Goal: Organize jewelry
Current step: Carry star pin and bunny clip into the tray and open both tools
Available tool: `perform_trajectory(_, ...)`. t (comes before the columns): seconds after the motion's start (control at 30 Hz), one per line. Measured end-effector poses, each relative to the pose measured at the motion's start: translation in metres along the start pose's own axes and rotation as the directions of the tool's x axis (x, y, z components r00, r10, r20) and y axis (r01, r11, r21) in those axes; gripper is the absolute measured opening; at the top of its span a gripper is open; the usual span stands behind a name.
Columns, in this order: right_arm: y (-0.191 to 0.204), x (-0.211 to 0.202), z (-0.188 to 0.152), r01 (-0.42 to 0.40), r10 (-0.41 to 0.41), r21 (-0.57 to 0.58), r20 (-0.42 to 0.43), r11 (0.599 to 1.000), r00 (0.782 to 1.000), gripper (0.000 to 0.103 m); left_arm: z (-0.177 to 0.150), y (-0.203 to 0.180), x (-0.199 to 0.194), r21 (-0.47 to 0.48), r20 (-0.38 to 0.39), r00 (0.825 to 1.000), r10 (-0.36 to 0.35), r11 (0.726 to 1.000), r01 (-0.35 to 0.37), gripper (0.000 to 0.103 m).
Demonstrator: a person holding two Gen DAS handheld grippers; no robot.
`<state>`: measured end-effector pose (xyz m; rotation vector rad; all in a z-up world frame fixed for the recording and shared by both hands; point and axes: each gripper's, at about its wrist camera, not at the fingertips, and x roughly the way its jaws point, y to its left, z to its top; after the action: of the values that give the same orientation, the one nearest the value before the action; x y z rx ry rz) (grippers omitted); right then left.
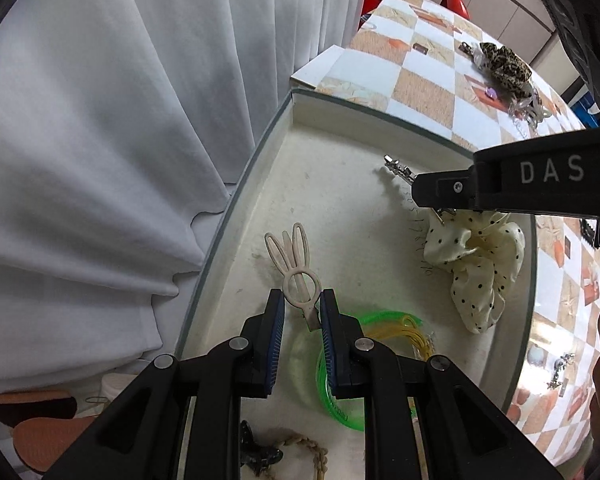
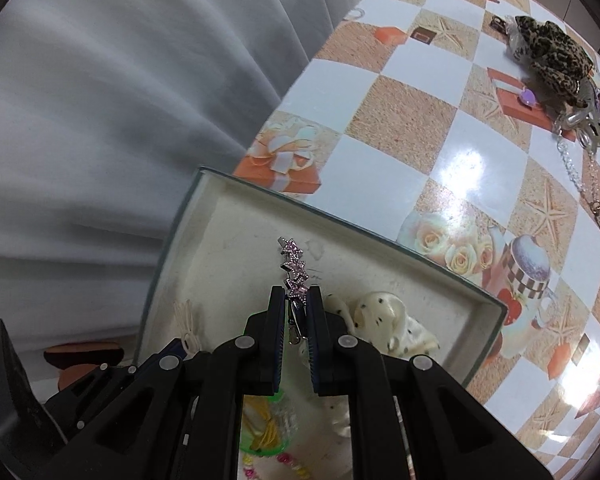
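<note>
We're gripping a cream rabbit-ear hair clip [image 1: 296,276] in the left gripper [image 1: 301,300], low centre of frame, over the white tray [image 1: 320,184]. We're clamping a pink star hair clip [image 2: 294,268] in the right gripper [image 2: 295,300], mid-frame, beside the dotted scrunchie [image 2: 384,320].

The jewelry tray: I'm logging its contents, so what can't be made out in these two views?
- Green bangle, left wrist view: partly behind the left gripper, which holds the bunny hair clip.
- Dark clip and braided cord: cut off by the bottom edge.
- Polka-dot scrunchie, right wrist view: partly behind the right gripper, holding the star hair clip.
- Leopard scrunchie pile on the table: small pieces too tiny to identify.
</note>
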<state>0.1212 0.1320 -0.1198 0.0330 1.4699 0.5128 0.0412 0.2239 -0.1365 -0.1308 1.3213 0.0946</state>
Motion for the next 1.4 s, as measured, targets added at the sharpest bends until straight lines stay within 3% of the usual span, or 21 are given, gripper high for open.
perform_trajectory(0.63, -0.002, 0.015, -0.002, -0.030, 0.031, 0.017, -0.034, 0.999, 0.999, 0.013, -0.001, -0.014, 0.009, 0.035, -0.026, 0.997, 0.068, 0.997, -0.067, 0.024)
perform_trajectory(0.9, -0.009, -0.005, -0.008, -0.084, 0.084, 0.039, 0.000, 0.996, 0.996, 0.036, -0.002, -0.018, 0.000, 0.039, -0.017, 0.995, 0.095, 0.995, -0.094, 0.024)
perform_trajectory(0.93, -0.009, -0.008, -0.009, -0.091, 0.091, 0.044, 0.007, 0.995, 0.996, 0.036, -0.002, -0.018, -0.001, 0.041, -0.015, 0.995, 0.096, 0.995, -0.095, 0.027)
perform_trajectory(0.97, -0.010, -0.011, -0.009, -0.096, 0.096, 0.048, 0.011, 0.994, 0.995, 0.036, -0.002, -0.019, -0.004, 0.041, -0.013, 0.995, 0.098, 0.994, -0.098, 0.055)
perform_trajectory(1.03, -0.009, -0.019, -0.011, -0.115, 0.113, 0.062, 0.030, 0.991, 0.993, 0.039, -0.002, -0.021, -0.013, 0.031, 0.023, 0.993, 0.116, 0.993, -0.117, 0.097)
perform_trajectory(1.23, -0.016, -0.045, -0.017, -0.190, 0.181, 0.106, 0.092, 0.976, 0.979, 0.053, -0.001, -0.027, -0.029, 0.039, 0.046, 0.991, 0.124, 0.991, -0.126, 0.098)
perform_trajectory(1.4, -0.029, -0.074, -0.026, -0.229, 0.209, 0.124, 0.153, 0.966, 0.966, 0.074, -0.003, -0.034, -0.040, 0.058, 0.053, 0.990, 0.133, 0.989, -0.136, 0.103)
